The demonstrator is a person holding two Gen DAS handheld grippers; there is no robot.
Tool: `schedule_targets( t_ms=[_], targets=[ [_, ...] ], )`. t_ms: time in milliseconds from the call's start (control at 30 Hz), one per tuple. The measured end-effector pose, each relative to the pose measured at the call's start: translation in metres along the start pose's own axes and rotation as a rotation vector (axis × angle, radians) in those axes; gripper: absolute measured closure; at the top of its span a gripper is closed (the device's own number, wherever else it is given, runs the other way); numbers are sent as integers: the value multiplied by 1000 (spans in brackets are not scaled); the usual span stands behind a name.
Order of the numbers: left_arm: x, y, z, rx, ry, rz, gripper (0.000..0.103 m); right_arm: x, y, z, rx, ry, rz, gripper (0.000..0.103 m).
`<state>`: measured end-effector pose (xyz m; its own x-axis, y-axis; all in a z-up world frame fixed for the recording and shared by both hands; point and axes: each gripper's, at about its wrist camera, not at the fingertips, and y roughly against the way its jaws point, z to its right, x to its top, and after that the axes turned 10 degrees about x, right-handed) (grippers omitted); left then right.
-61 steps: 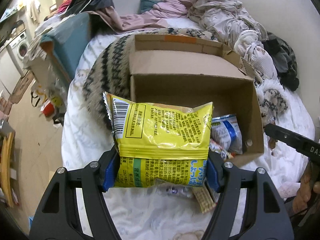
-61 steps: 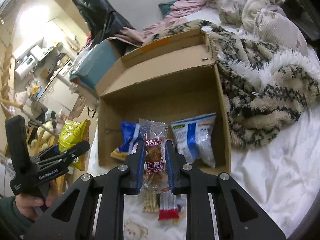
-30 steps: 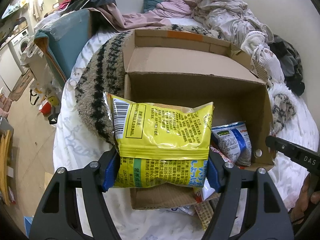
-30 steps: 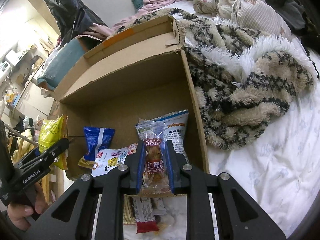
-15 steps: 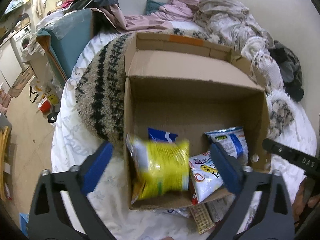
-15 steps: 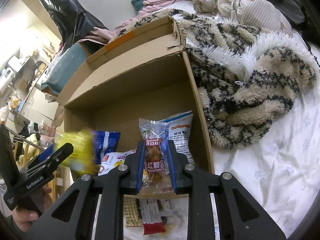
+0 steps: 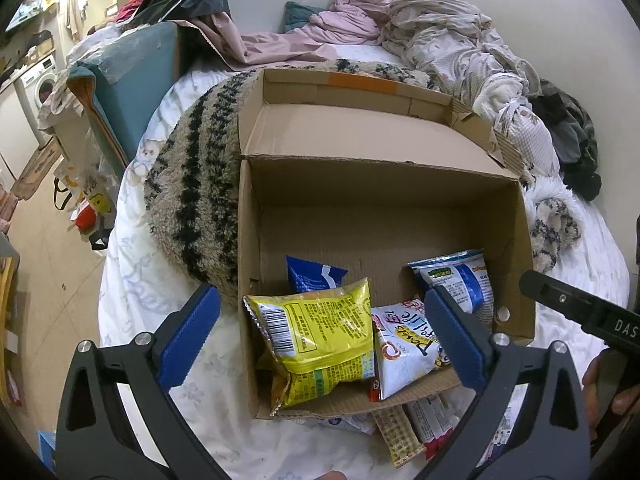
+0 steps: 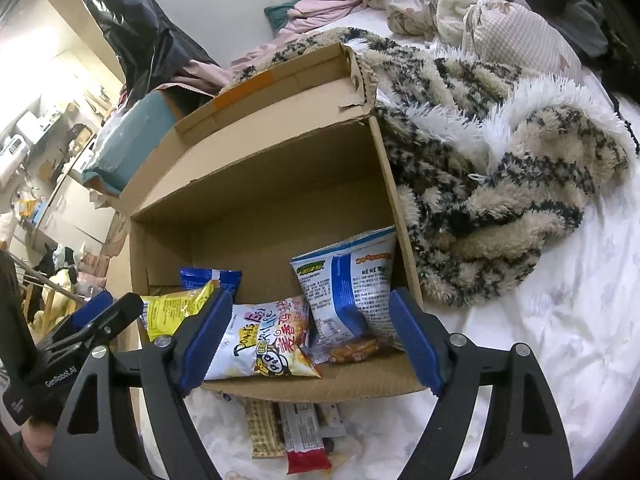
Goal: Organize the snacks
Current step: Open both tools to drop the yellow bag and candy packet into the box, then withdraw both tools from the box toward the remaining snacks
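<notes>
An open cardboard box (image 7: pixel 384 192) (image 8: pixel 256 184) lies on the bed. Inside it are a yellow snack bag (image 7: pixel 320 340) (image 8: pixel 172 312) at the left, a dark blue bag (image 7: pixel 314 276) (image 8: pixel 210 278) behind it, a white printed bag (image 7: pixel 408 350) (image 8: pixel 266 340) in the middle and a blue-and-white bag (image 7: pixel 456 276) (image 8: pixel 348 280) at the right. A small brown snack packet (image 8: pixel 354 350) lies at the box's front right. My left gripper (image 7: pixel 320 340) is open and empty above the box front. My right gripper (image 8: pixel 312 336) is open and empty there too.
Several small snack bars (image 7: pixel 404 424) (image 8: pixel 296 428) lie on the white sheet in front of the box. A furry patterned blanket (image 8: pixel 500 184) (image 7: pixel 196 184) lies around the box. Piled bedding (image 7: pixel 440 40) is behind. A teal box (image 7: pixel 124 80) stands at the left, by the bed edge.
My left gripper opened and dropped the yellow bag into the box. My right gripper opened and let go of the small brown packet, which now lies in the box.
</notes>
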<state>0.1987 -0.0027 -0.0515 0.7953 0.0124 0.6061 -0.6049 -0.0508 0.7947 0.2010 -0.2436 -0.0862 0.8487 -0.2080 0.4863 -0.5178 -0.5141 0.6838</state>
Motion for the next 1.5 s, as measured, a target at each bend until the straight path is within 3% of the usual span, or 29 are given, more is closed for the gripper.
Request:
schedule_targets(
  t_ms=[400, 800, 1300, 1500],
  targets=[
    [-4, 12, -8, 21, -5, 31, 2, -1, 5, -4, -7, 8, 12, 20],
    [-19, 55, -24, 84, -1, 112, 2, -22, 37, -10, -33, -3, 43, 20],
    [-58, 76, -38, 54, 62, 44, 2, -73, 65, 1, -30, -81, 26, 20],
    [-68, 80, -44, 59, 103, 17, 2, -97, 59, 24, -92, -146, -83, 20]
  ],
)
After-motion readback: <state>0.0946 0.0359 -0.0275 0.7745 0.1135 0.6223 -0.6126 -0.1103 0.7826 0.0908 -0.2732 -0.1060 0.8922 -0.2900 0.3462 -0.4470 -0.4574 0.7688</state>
